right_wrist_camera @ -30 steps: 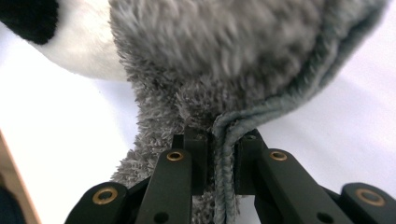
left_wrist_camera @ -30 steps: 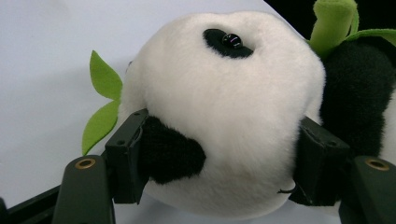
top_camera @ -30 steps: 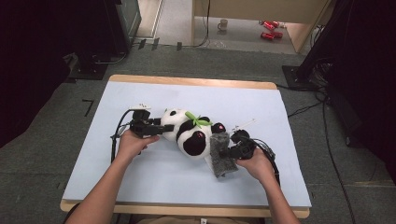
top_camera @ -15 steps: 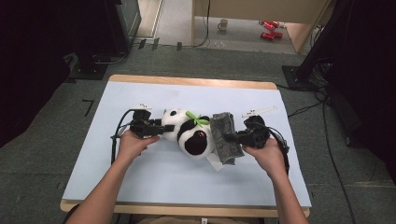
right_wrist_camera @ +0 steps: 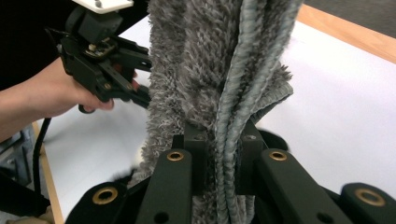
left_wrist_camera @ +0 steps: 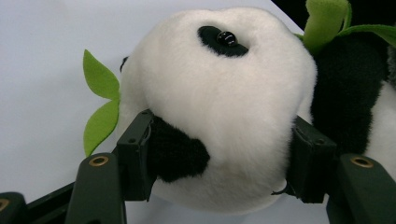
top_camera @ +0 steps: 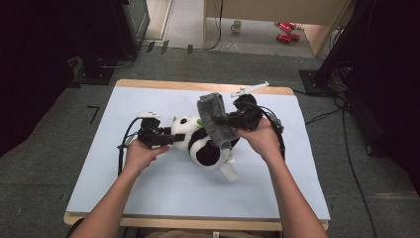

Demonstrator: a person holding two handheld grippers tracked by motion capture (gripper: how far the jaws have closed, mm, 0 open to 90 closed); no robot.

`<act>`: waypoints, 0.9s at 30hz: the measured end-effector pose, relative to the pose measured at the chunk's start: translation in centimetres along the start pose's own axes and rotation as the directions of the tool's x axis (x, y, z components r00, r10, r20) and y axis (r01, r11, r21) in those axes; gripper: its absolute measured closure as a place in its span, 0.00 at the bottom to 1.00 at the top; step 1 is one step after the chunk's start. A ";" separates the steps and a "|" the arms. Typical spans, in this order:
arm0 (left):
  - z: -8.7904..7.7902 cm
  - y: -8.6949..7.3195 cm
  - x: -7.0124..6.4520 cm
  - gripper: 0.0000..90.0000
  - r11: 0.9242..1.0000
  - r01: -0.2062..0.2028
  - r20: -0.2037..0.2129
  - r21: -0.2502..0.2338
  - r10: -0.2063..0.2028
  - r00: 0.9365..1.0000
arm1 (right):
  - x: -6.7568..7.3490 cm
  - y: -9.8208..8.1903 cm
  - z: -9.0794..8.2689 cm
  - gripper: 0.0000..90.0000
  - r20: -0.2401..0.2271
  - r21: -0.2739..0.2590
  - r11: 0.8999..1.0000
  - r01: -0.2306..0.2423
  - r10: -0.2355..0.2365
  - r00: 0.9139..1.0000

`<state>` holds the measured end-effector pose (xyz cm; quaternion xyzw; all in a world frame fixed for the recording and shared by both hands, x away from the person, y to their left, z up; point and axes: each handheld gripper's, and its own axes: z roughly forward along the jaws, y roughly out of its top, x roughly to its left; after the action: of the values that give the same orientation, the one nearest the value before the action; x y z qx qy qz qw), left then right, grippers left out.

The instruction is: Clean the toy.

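1. The right gripper [right_wrist_camera: 223, 186] is clamped on a folded grey cloth [right_wrist_camera: 219, 79], lifted above the panda's body; the thin fold could slide out of the jaws if tugged.
2. The left gripper [left_wrist_camera: 219, 154] squeezes the plush panda's [top_camera: 198, 141] head from both sides; the soft fur may let the toy twist loose.
3. The panda lies mid-worktop [top_camera: 148, 198], nearer the far edge; a snagged cloth could drag it toward the right edge.

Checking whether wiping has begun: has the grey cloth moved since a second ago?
Yes. The grey cloth, clamped in the right gripper, rose from the panda's near side toward the table's far edge.
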<state>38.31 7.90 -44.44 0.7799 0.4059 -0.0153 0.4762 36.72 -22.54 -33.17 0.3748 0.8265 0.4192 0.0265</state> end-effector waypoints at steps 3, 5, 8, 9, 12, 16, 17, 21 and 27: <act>0.2 0.0 -0.3 0.41 1.000 -0.007 0.009 0.013 0.007 1.000 | 0.9 0.9 1.6 0.90 -0.035 0.027 0.999 0.026 -0.025 0.999; 0.3 0.1 -0.6 0.41 1.000 -0.018 0.004 0.013 0.018 1.000 | 1.6 1.3 2.8 0.90 -0.072 0.055 0.998 0.034 -0.030 0.997; 0.4 0.1 -0.8 0.41 1.000 -0.021 -0.003 0.016 0.021 1.000 | 2.6 1.0 5.0 0.90 -0.083 0.159 0.985 0.060 -0.047 0.995; 0.4 0.1 -0.8 0.41 0.999 -0.025 -0.005 0.021 0.025 1.000 | 2.8 0.8 5.7 0.90 -0.074 0.188 0.979 0.073 -0.060 0.995; 0.4 0.0 -0.6 0.42 0.999 -0.029 -0.004 0.031 0.029 1.000 | 2.8 0.1 6.8 0.90 -0.060 0.213 0.975 0.066 -0.054 0.997; 0.4 0.0 -0.6 0.42 1.000 -0.025 0.008 0.019 0.024 1.000 | 2.1 -0.1 6.1 0.90 -0.023 0.207 0.977 0.052 -0.048 0.999; 0.5 0.0 -0.6 0.42 1.000 -0.024 0.008 0.017 0.024 1.000 | 1.8 -0.2 5.8 0.90 -0.012 0.204 0.978 0.040 -0.039 0.999; 0.5 0.0 -0.5 0.42 1.000 -0.021 0.012 0.018 0.021 1.000 | 0.6 -0.7 4.7 0.90 0.001 0.180 0.984 -0.006 0.005 1.000; 0.5 0.0 -0.3 0.42 1.000 -0.013 0.015 0.013 0.013 1.000 | -1.1 -1.7 2.8 0.90 0.040 0.152 0.987 -0.048 0.043 0.998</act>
<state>38.26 7.32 -44.55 0.7853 0.3972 -0.0209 0.4744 37.52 -22.02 -36.53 0.4021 0.8467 0.3485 0.0031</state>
